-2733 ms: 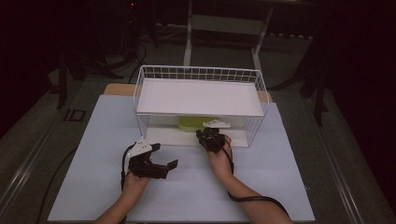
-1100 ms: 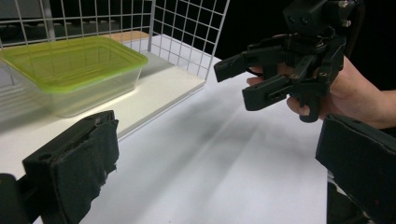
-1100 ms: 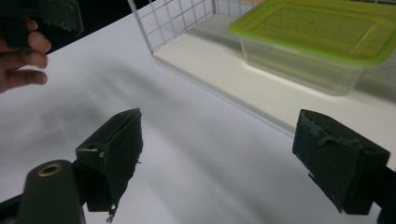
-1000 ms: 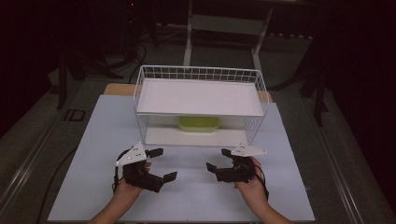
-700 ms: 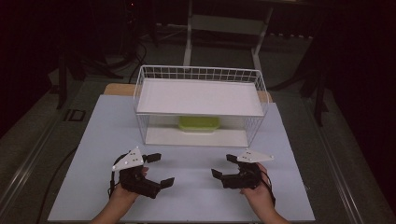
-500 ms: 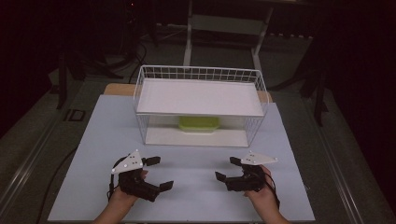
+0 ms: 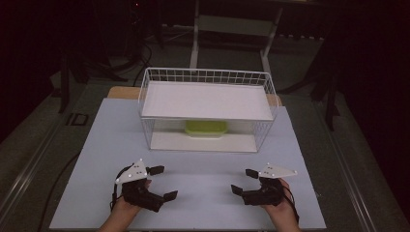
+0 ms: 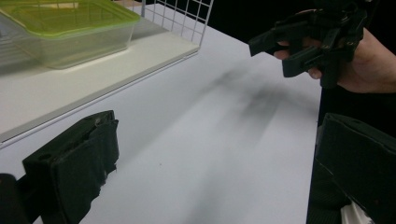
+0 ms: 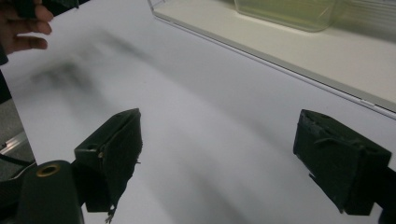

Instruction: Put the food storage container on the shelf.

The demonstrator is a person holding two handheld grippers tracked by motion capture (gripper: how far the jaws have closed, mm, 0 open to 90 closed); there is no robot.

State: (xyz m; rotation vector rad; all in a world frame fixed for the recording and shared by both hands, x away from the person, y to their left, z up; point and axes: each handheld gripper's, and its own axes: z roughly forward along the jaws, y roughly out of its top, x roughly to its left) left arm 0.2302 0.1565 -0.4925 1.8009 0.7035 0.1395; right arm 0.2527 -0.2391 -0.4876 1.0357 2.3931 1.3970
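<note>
Low in the high view, both tools idle: left gripper point(image 7: 162, 182) at lower left, right gripper point(image 7: 244, 181) at lower right, jaws of each spread wide with nothing between, both over the bare white table point(image 7: 111, 145). Well apart from both, near the frame's centre: a clear plastic container with a green lid point(image 7: 206, 128), sitting on the lower shelf of the white wire rack point(image 7: 263, 79), tucked under the upper shelf board.

In the left gripper view, container at upper left point(image 8: 70, 28), right gripper at upper right point(image 8: 317, 39). In the right gripper view, container at the top edge, right of centre point(image 9: 285, 11).

Likely light, seemingly empty though hard to be sure through the cloudy walls. Thin plastic, somewhat flexible, smooth and probably slippery. Best grip, by the look of it: across the front lip where lid meets wall, or across the narrow sides, squeezing gently to avoid popping the lid.

Hidden or unclear: rear of the container under the shelf; top of it cut off in both gripper views; contents, if any; lid latching.
</note>
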